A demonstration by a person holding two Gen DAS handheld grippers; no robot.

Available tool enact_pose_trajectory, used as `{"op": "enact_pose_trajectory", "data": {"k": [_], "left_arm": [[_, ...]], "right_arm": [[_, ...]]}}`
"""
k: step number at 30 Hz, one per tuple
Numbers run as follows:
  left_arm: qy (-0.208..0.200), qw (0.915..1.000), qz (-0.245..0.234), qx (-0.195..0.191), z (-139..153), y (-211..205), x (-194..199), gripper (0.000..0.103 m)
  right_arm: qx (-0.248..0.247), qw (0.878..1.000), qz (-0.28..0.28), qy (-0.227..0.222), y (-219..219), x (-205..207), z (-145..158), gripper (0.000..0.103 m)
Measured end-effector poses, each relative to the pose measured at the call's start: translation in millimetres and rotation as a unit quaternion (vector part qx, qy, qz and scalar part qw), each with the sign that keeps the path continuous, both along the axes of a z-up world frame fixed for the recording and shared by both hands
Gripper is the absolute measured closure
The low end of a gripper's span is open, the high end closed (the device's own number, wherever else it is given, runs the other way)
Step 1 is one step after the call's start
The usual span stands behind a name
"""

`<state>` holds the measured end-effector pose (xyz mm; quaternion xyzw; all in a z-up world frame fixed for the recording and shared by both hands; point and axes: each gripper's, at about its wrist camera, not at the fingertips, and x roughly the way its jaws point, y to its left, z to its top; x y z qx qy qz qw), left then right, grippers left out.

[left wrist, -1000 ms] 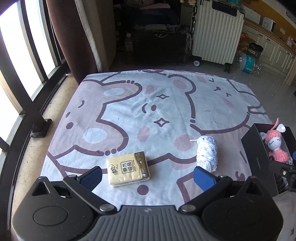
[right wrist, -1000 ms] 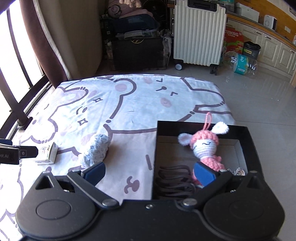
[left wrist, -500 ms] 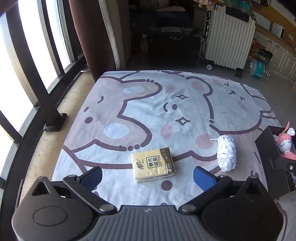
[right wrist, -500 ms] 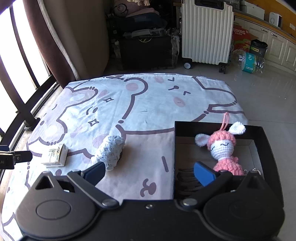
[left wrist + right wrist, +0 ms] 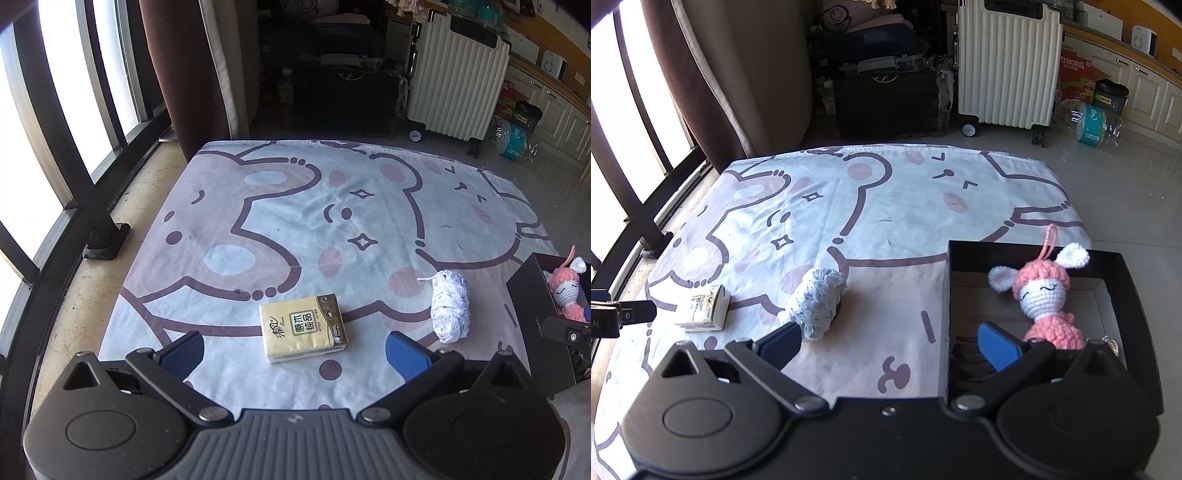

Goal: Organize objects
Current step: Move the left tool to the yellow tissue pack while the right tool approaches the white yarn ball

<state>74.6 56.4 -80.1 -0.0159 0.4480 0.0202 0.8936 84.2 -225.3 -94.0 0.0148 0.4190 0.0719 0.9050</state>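
Note:
A yellow tissue pack (image 5: 303,328) lies on the cartoon-print cloth (image 5: 332,206), just ahead of my open, empty left gripper (image 5: 294,353). A white yarn bundle (image 5: 450,311) lies to its right. A black box (image 5: 1027,254) at the cloth's right edge holds a pink crochet bunny doll (image 5: 1047,295) and dark cords (image 5: 967,363). My right gripper (image 5: 888,341) is open and empty, straddling the box's left wall, with the yarn bundle (image 5: 817,302) by its left finger. The tissue pack (image 5: 703,308) lies further left in that view. The box (image 5: 543,317) and doll (image 5: 567,290) show at the left view's right edge.
A window railing (image 5: 55,155) and a brown curtain (image 5: 192,74) stand on the left. A white suitcase (image 5: 1008,62), dark luggage (image 5: 886,96) and cabinets (image 5: 1137,96) stand beyond the cloth on the tiled floor. The left gripper's tip (image 5: 620,317) shows at the right view's left edge.
Both grippers have drawn back and shifted left, so the tissue pack, yarn and box sit further right in view. Both stay open. No object has moved.

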Motion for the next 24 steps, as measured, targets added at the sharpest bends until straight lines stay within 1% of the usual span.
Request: {"op": "enact_pose_trajectory", "data": {"k": [3,6,9,11,17,21,24], "left_arm": [[-0.001,0.9999,0.002,-0.011,-0.6,0.3,2.3,0.000],[-0.003,0.9999,0.005,-0.010,-3.8,-0.4,5.3,0.000],[-0.005,0.9999,0.009,-0.005,-8.4,-2.1,9.2,0.001],[-0.005,0.9998,0.015,-0.008,-12.3,-1.1,12.4,0.001],[0.004,0.9987,0.037,-0.034,-28.8,5.4,23.0,0.005],[0.016,0.9976,0.051,-0.044,-41.2,8.0,30.9,0.008],[0.016,0.9968,0.058,-0.052,-48.0,8.9,35.8,0.009]], "right_arm": [[0.009,1.000,-0.004,0.002,1.1,2.0,-1.6,0.000],[0.016,1.000,-0.007,0.008,4.3,6.6,-3.5,0.000],[0.006,1.000,-0.005,0.005,11.1,11.6,-5.2,0.000],[-0.002,1.000,0.000,0.002,15.4,15.5,-6.3,0.000],[0.006,1.000,0.013,0.011,23.9,29.5,-8.2,0.000],[0.012,1.000,0.020,0.015,28.7,41.5,-8.4,0.000],[0.017,0.999,0.029,0.018,33.3,51.7,-11.7,0.000]]}}
